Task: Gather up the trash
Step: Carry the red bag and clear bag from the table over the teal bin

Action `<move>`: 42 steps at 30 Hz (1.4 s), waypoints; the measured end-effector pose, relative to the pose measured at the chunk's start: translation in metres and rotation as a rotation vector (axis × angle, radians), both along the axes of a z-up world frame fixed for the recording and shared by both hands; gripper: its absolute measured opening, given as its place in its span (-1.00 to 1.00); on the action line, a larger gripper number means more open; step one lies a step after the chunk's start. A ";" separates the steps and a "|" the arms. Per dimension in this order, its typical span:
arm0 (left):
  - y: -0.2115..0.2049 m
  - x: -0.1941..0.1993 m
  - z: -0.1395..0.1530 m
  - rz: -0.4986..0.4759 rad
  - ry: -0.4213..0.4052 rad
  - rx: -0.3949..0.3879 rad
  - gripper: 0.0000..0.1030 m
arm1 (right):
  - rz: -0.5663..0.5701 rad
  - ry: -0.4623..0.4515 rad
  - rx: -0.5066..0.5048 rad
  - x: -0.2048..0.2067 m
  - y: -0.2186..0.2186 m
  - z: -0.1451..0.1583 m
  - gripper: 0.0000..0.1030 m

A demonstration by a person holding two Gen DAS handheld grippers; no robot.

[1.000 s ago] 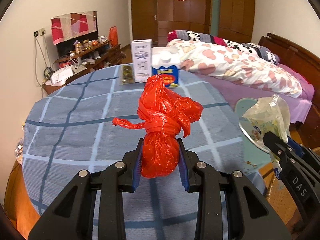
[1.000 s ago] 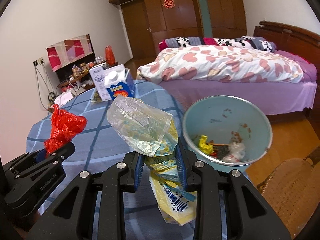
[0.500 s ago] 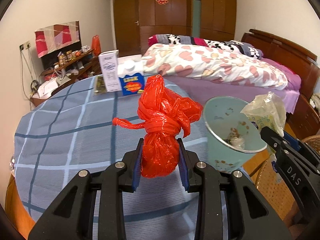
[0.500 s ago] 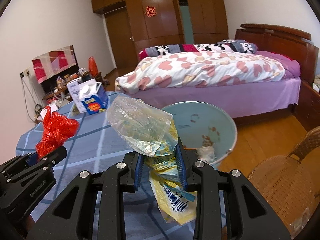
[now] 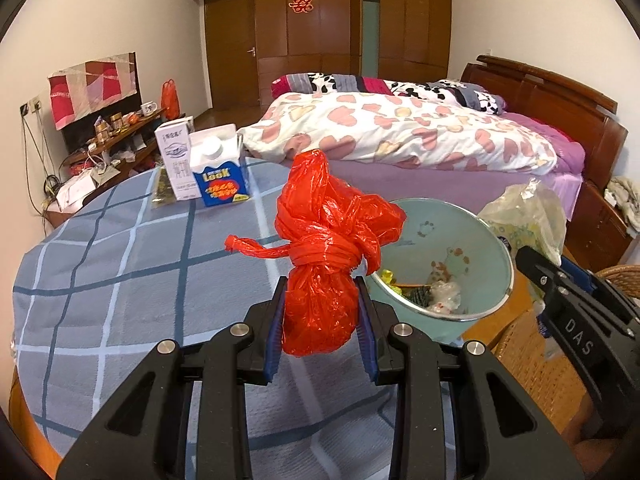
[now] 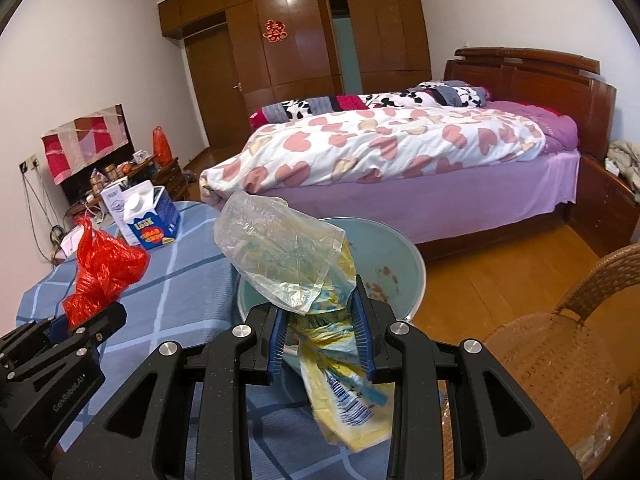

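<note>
My left gripper (image 5: 322,334) is shut on a knotted red plastic bag (image 5: 324,256), held above the round table's right edge. Just right of it stands a pale green trash bin (image 5: 460,240) with scraps inside. My right gripper (image 6: 322,338) is shut on a clear and yellow plastic wrapper (image 6: 296,264), held over the near rim of the bin (image 6: 400,268). The red bag (image 6: 104,272) and left gripper (image 6: 80,324) show at the left of the right wrist view. The wrapper (image 5: 524,216) and right gripper (image 5: 560,280) show at the right of the left wrist view.
A blue carton (image 5: 220,176) and a white box (image 5: 174,156) stand at the far side of the blue checked tablecloth (image 5: 100,264). A wicker chair (image 6: 560,352) is at the right, a bed (image 6: 400,148) beyond the bin, a cluttered shelf (image 5: 112,136) at the left wall.
Both grippers have swung to the right with their bags, away from the table's middle. The bin has come into fuller view, close under the wrapper and beside the red bag.
</note>
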State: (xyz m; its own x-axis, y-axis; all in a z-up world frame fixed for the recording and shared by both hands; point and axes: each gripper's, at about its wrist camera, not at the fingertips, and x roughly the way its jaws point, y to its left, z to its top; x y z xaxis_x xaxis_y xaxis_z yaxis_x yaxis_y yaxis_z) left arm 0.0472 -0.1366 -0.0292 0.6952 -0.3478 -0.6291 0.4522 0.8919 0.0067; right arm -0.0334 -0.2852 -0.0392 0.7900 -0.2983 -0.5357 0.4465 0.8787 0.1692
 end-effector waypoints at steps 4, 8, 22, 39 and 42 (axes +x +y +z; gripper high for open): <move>-0.011 0.003 -0.002 -0.013 0.007 0.002 -0.39 | -0.025 0.012 -0.005 0.003 -0.009 -0.004 -0.41; -0.023 0.009 -0.009 -0.032 0.023 0.007 -0.39 | -0.063 0.025 0.002 0.008 -0.024 -0.011 -0.41; -0.069 0.035 -0.027 -0.082 0.059 0.029 -0.39 | -0.128 0.087 0.050 0.046 -0.067 -0.031 -0.41; -0.094 0.056 -0.045 -0.099 0.117 0.036 -0.39 | -0.121 0.146 0.084 0.074 -0.089 -0.048 -0.41; -0.095 0.061 -0.047 -0.096 0.128 0.034 -0.39 | -0.120 0.150 0.085 0.077 -0.089 -0.051 -0.41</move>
State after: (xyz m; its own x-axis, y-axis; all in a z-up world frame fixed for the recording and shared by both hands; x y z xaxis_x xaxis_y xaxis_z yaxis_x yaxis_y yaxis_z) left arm 0.1079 -0.2315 -0.0762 0.5728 -0.3863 -0.7230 0.5348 0.8445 -0.0275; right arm 0.0439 -0.3745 -0.0900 0.6611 -0.3338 -0.6720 0.5728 0.8030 0.1646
